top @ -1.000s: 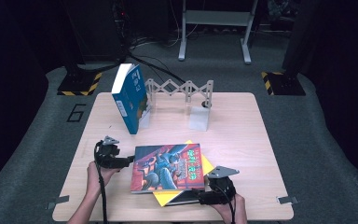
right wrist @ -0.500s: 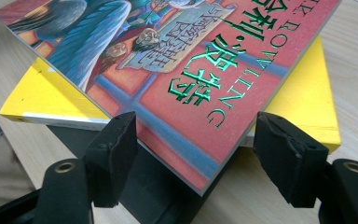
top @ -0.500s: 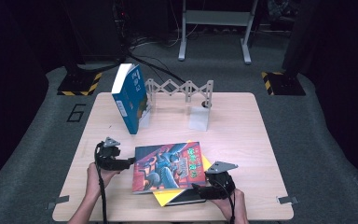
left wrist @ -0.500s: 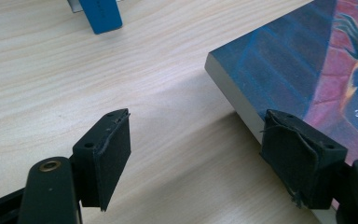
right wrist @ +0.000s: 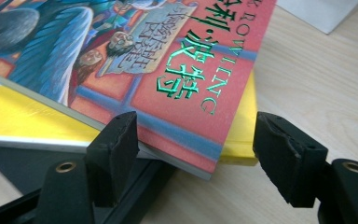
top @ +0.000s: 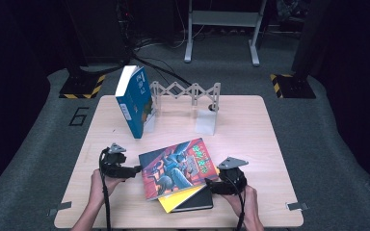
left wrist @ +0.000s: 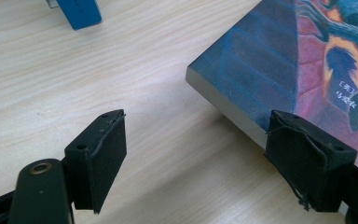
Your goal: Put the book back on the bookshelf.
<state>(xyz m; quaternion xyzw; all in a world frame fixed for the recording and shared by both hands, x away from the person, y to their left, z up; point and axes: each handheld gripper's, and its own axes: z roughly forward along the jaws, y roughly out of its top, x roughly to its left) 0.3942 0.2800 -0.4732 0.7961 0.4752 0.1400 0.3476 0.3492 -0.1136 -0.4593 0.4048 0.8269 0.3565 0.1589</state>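
Both hand-held grippers, left [top: 136, 169] and right [top: 208, 183], are standing released, flanking the illustrated book [top: 178, 166] lying crosswise between them.

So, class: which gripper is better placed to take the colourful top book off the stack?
Probably the right gripper: its open jaws already straddle the colourful book's corner. The left gripper has one pad at the book's edge and the other over bare table.
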